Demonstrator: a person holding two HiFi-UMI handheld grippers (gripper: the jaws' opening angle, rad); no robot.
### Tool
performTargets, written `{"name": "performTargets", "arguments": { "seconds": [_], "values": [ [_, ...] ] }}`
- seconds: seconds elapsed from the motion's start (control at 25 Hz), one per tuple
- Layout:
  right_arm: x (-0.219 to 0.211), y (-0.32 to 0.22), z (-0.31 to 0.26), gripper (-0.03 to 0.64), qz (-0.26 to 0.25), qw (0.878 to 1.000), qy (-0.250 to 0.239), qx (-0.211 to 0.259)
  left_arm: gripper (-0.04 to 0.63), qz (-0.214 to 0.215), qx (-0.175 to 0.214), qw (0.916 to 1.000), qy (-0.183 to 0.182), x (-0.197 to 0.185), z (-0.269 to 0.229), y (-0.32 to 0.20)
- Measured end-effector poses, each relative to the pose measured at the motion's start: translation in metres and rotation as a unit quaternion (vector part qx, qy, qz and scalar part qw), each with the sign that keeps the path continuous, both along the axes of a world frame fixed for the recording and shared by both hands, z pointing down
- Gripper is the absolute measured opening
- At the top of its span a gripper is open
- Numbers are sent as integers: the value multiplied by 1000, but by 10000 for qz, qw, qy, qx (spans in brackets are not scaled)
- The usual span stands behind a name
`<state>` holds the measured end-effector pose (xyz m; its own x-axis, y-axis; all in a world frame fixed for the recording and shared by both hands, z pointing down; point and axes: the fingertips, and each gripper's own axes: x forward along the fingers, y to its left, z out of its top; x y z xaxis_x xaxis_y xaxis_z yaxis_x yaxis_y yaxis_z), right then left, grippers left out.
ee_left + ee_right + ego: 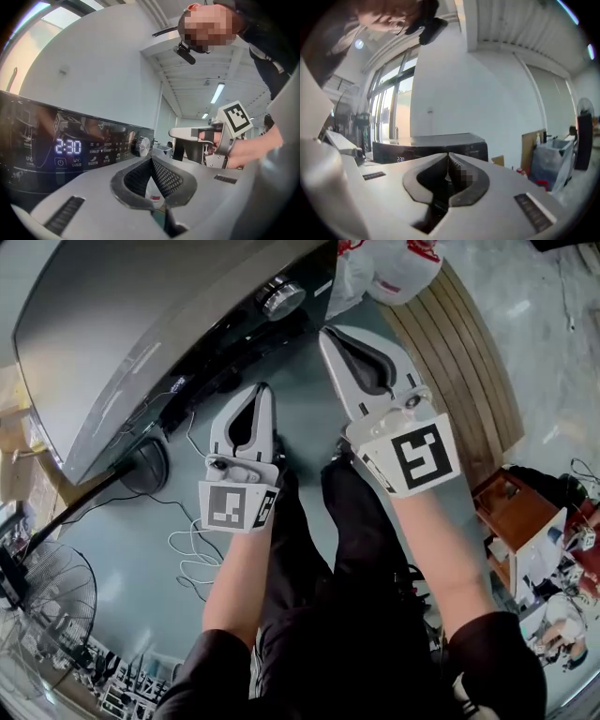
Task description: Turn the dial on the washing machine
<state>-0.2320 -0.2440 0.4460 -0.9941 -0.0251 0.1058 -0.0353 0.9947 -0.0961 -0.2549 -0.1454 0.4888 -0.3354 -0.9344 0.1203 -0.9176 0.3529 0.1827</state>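
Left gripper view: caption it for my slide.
Shut left tongs point toward the dial on the washing machine, display reading 2:30.

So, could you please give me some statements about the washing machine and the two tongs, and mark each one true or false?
1. The display on the washing machine shows 2:30. True.
2. The right tongs are gripping the dial. False: the right tongs are shut on nothing and stand apart from the dial.
3. The left tongs are wide open. False: the left tongs are shut, with nothing between them.
4. A fan stands on the floor at the left of the head view. True.
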Motion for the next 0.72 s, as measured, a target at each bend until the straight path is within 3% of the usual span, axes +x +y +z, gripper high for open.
{"name": "performTargets", "arguments": {
  "seconds": [0.16,0.36,0.72],
  "values": [
    [13,6,11,23,184,9966,167,784,15,-180,25,9998,-63,1,-7,1],
    [37,3,54,23,329,9947,830,517,15,-400,15,9992,-96,7,-14,3],
    [78,-18,40,23,599,9935,842,471,15,-982,-178,9949,-124,9,-41,30]
  ]
}}
